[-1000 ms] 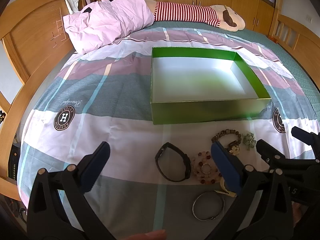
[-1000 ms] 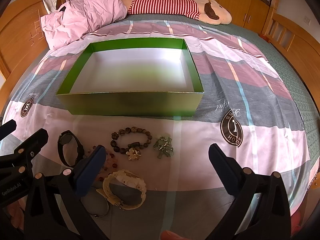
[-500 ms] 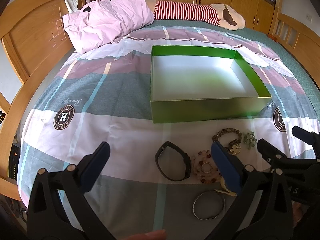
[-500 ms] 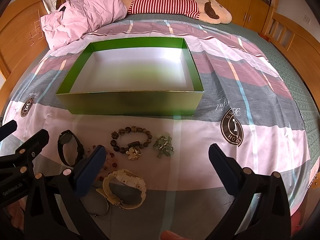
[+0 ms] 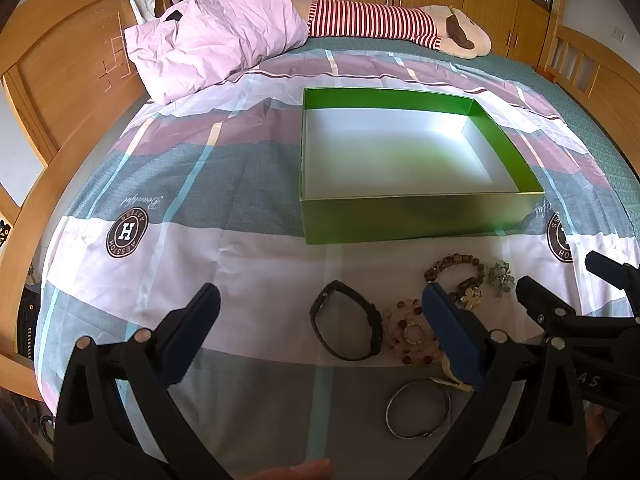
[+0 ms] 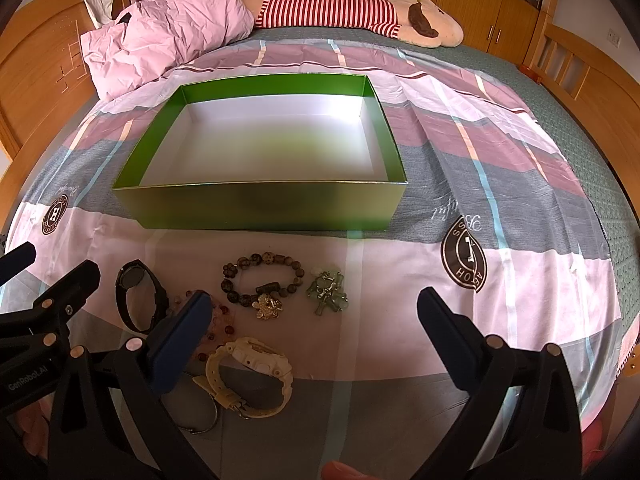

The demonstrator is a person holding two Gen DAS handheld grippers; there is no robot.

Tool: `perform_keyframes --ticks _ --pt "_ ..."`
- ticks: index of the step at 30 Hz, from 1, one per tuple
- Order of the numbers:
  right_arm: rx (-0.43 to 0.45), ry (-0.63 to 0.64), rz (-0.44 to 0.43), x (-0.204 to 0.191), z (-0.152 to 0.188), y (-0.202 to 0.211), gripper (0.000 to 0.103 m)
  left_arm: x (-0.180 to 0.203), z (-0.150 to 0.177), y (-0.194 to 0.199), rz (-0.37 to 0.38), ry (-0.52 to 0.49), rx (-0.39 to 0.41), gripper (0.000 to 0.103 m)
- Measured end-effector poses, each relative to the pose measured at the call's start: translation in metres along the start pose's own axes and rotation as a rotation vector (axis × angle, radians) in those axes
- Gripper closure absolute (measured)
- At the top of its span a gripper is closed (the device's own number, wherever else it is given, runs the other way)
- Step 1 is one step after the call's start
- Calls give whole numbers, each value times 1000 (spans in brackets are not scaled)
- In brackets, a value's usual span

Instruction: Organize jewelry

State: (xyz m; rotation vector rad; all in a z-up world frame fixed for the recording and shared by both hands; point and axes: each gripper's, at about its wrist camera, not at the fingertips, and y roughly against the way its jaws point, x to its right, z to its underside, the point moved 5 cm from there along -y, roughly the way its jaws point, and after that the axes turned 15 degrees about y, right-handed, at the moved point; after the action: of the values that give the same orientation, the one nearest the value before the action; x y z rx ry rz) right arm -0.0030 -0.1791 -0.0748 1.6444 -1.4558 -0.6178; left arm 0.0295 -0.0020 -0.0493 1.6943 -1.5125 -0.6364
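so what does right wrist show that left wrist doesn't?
Right wrist only: the whole cream watch, barely a sliver in the left view behind the left gripper's finger.
Left wrist only: the full silver bangle, mostly hidden in the right view.
Both: empty green box, black watch, brown bead bracelet, green charm, pink bead bracelet. Left gripper and right gripper are open.

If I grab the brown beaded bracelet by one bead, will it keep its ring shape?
Probably not: the brown beaded bracelet looks strung from separate beads, so it should sag. Its flower charm would likely dangle. Round beads may slip.
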Motion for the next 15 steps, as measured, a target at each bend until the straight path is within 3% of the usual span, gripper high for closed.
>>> perform_keyframes --ticks 15 --pt "-2 -2 -1 -6 -10 -1 1 0 0 0 1 0 -1 2"
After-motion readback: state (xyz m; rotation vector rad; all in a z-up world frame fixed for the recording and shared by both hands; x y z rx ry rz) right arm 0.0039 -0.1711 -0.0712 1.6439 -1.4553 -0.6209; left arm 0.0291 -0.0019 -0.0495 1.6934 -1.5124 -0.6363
